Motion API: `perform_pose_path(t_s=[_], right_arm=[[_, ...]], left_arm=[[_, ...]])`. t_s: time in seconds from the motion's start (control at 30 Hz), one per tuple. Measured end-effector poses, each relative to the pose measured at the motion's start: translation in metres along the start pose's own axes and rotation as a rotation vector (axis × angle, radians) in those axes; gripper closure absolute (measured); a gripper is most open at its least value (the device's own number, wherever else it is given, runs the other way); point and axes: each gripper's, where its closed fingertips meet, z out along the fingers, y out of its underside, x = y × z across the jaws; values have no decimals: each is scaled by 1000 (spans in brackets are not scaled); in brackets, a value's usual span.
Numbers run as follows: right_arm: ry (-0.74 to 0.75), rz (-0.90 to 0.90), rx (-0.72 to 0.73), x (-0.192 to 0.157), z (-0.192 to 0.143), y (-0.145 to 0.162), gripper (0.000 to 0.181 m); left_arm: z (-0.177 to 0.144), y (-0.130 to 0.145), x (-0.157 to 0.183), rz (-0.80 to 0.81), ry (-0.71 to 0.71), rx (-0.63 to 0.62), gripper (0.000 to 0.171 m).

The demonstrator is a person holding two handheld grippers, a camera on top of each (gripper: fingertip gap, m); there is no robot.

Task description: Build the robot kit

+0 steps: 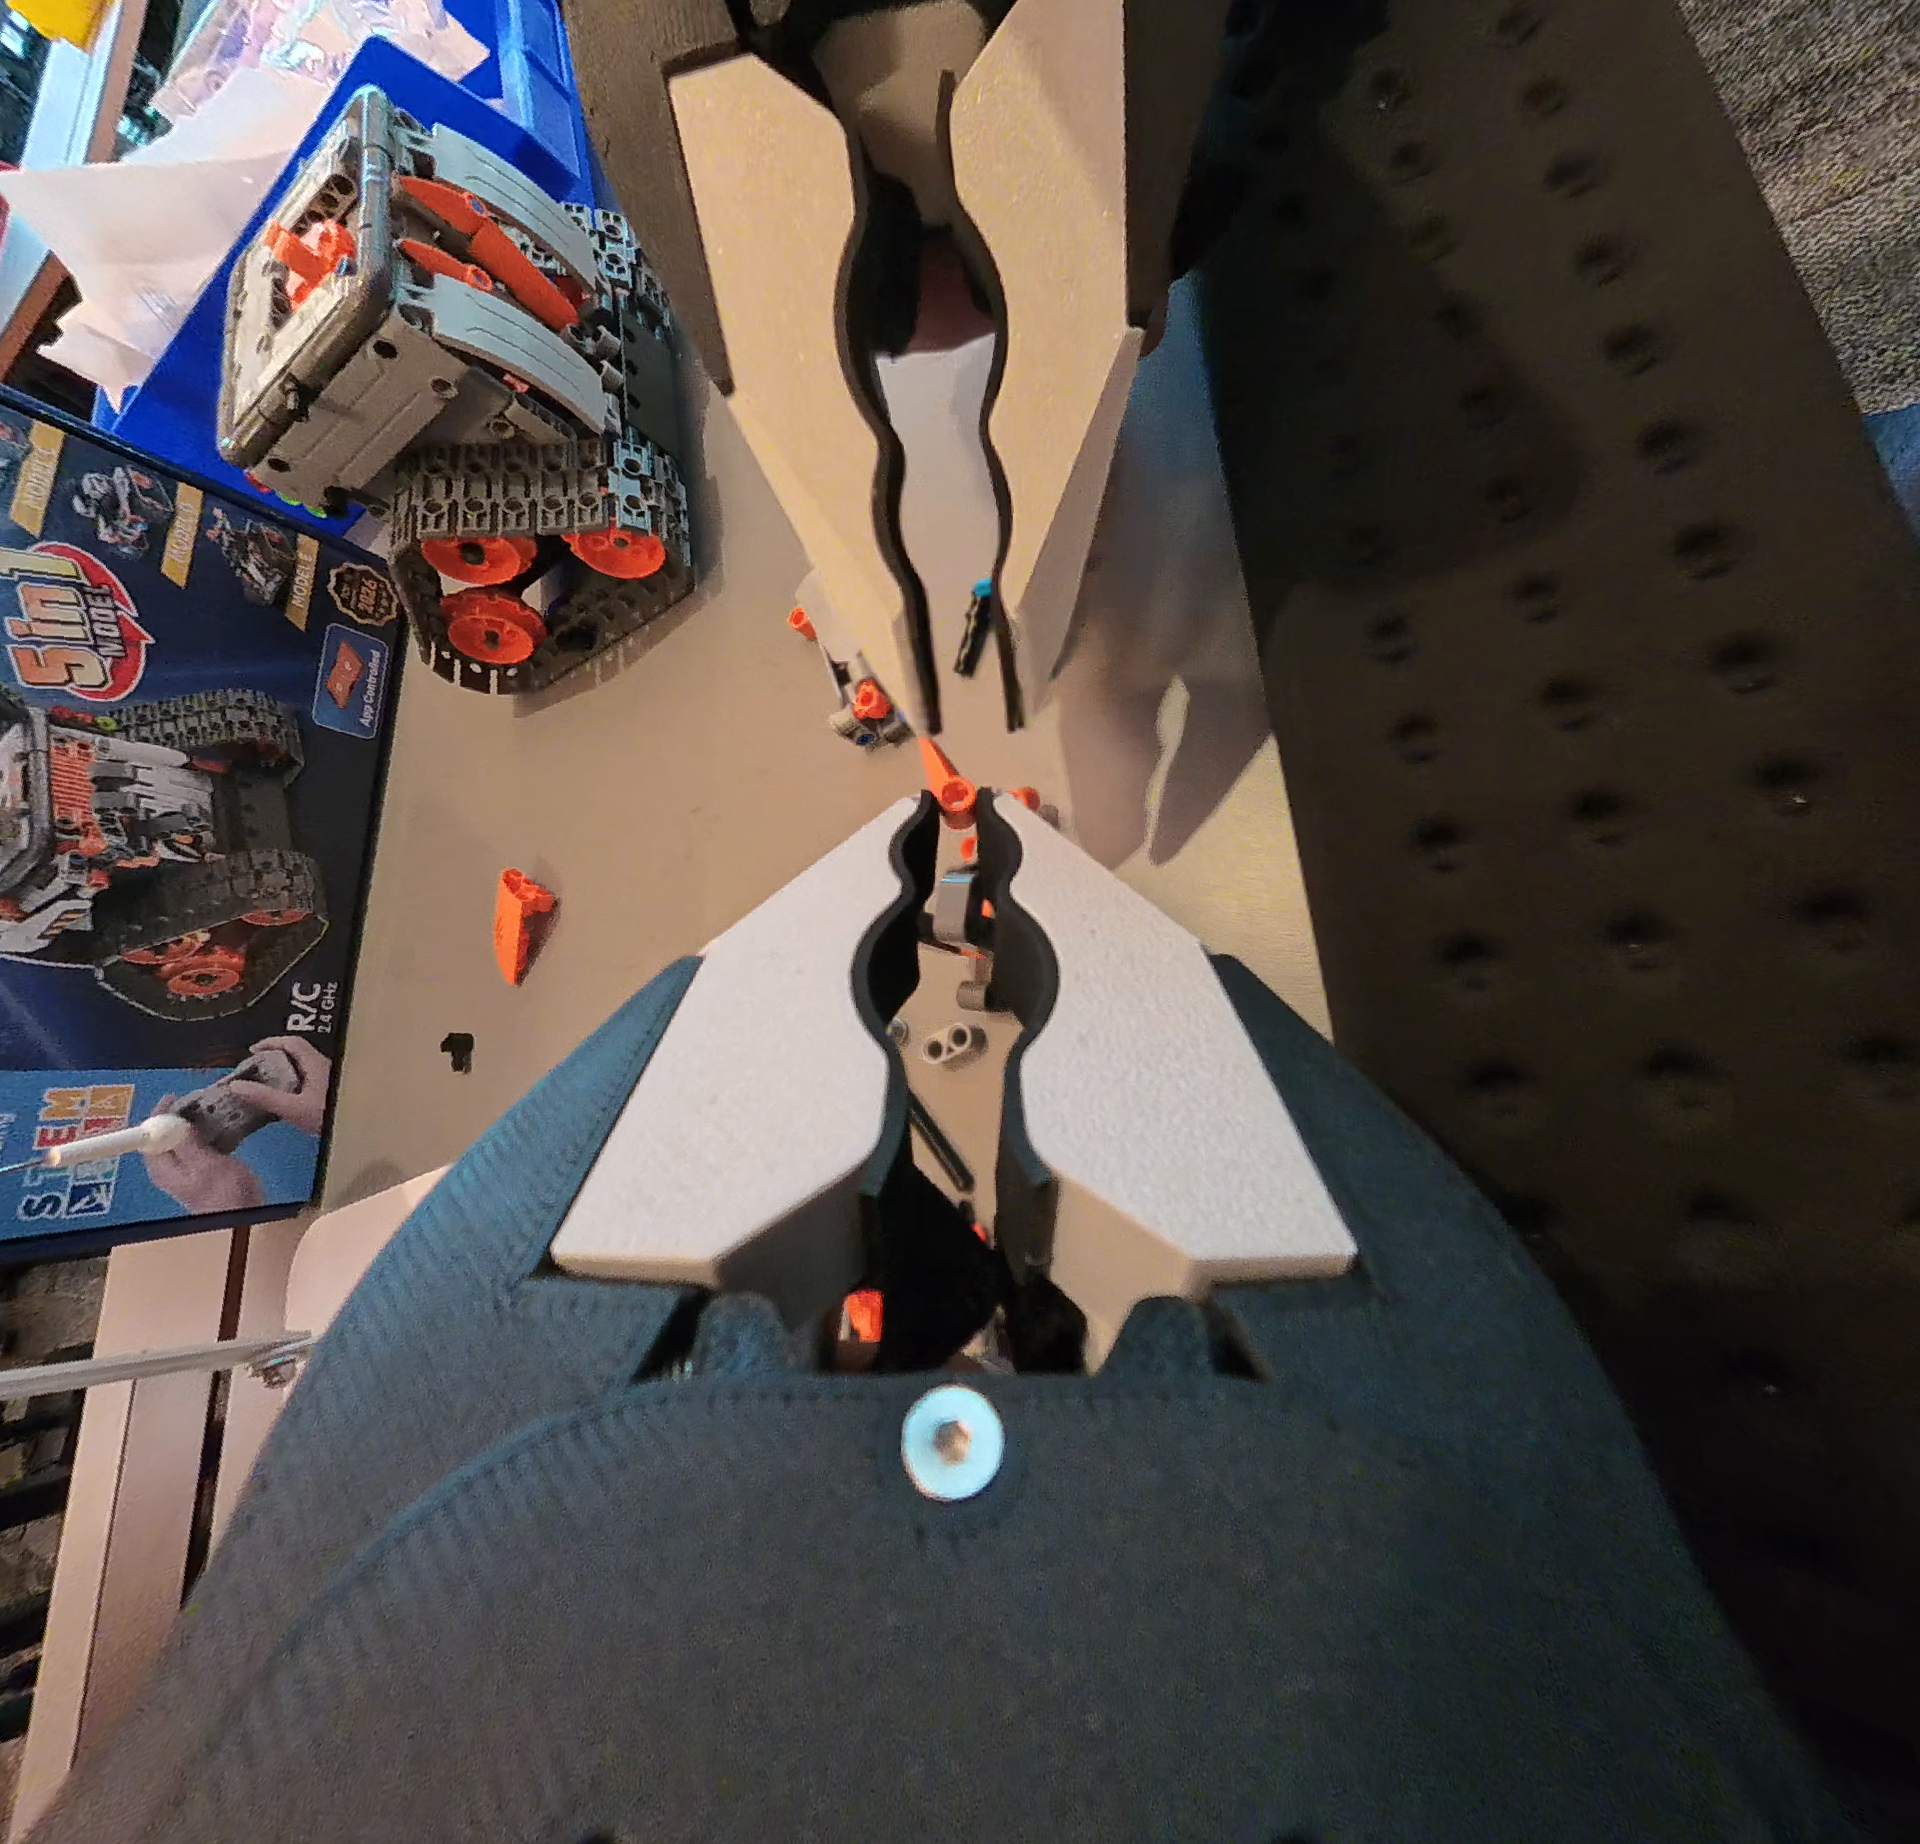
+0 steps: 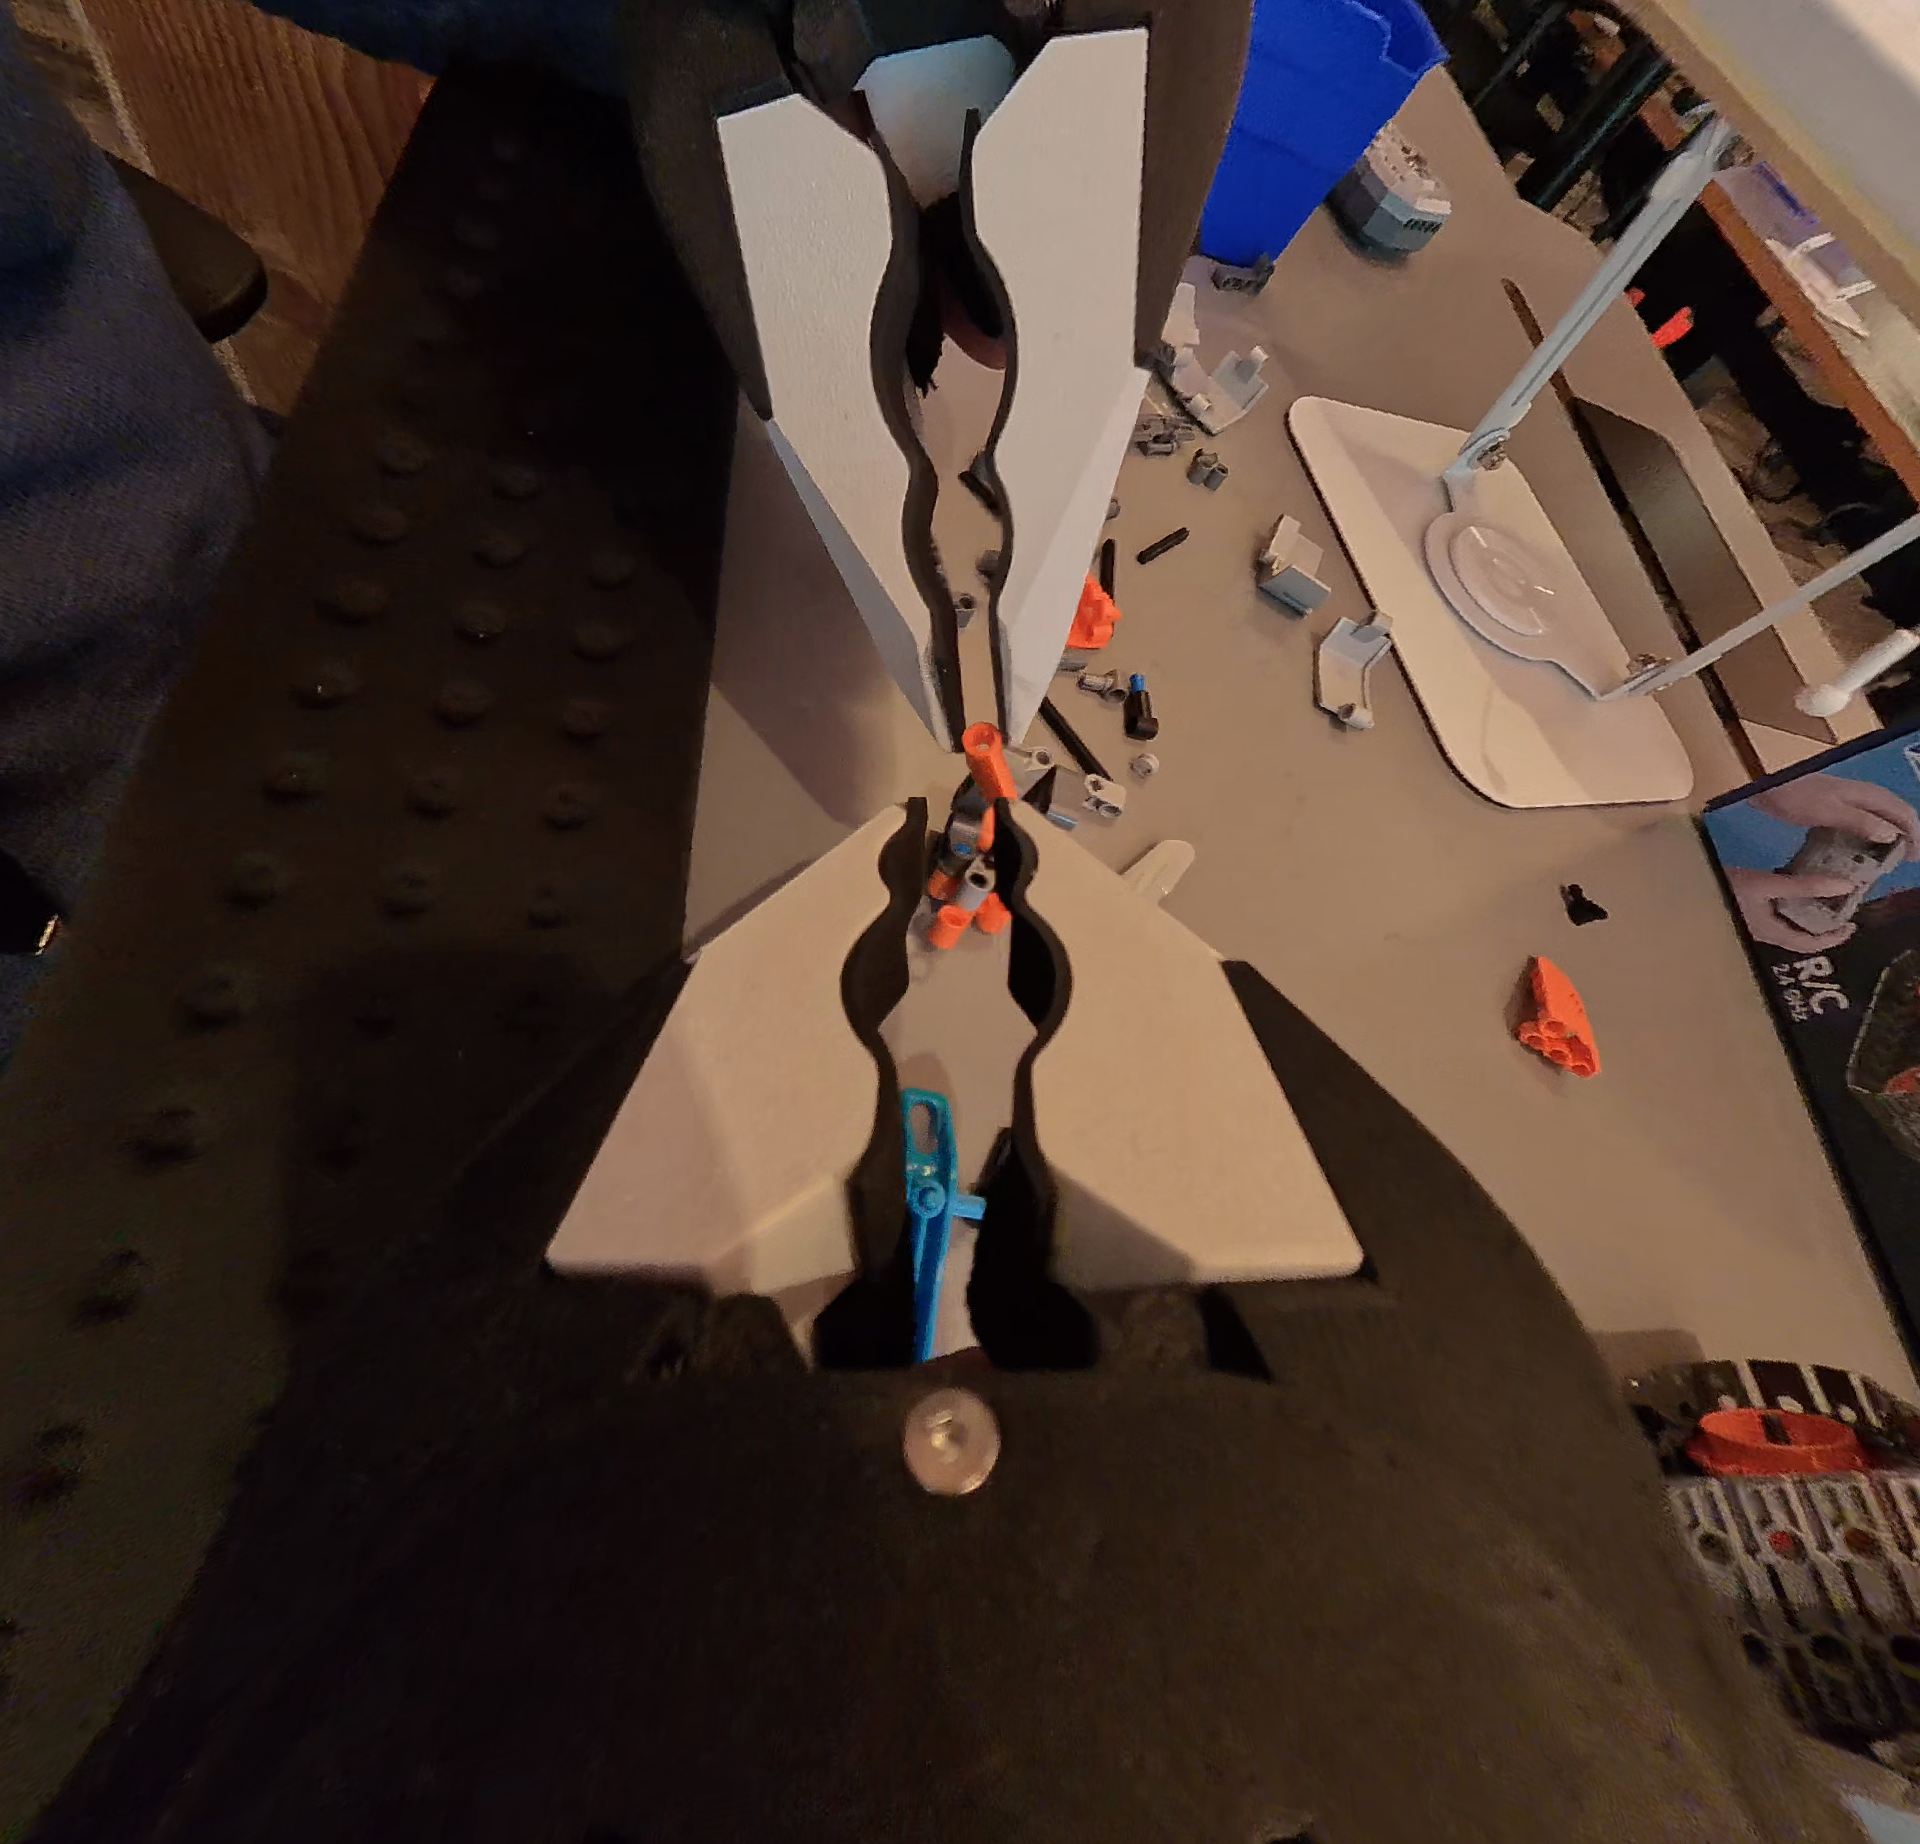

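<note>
both jaws on orange-grey piece [image 2: 961, 864]

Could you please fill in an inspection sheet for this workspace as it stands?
Surface: grey table, in use.
Job's things: small orange and grey assembly, tracked model.
Clutter: loose grey and black pieces, orange wedge, blue tool, printed box.
Grippers: left gripper pinches the assembly's orange end; right gripper meets it tip to tip, grip unclear.
Cables: nothing seen.
Surroundings: blue bin, white stand base, black dimpled panel.
</note>
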Motion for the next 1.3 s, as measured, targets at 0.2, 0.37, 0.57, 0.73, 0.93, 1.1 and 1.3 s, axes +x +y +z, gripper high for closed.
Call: perform_pose_path(t_s=[0.2,0.37,0.57,0.73,0.93,1.1,1.3], right_arm=[[15,15,-3,5,-2,2,168],[12,2,-16,3,0,4,173],[21,-9,-6,3,0,1,171],[7,-14,-1,2,0,1,177],[4,0,19,2,-1,-1,178],[7,17,41,4,-3,-4,179],[30,38,51,9,-3,-5,179]], left_arm=[[1,-3,1,5,8,28,166],[1,-5,2,28,5,34,166],[-1,-11,2,34,6,68,166],[-1,-12,5,54,16,75,166],[-3,-13,3,57,13,92,166],[-4,-14,0,58,5,106,166],[-4,-11,-6,30,-14,121,166]])
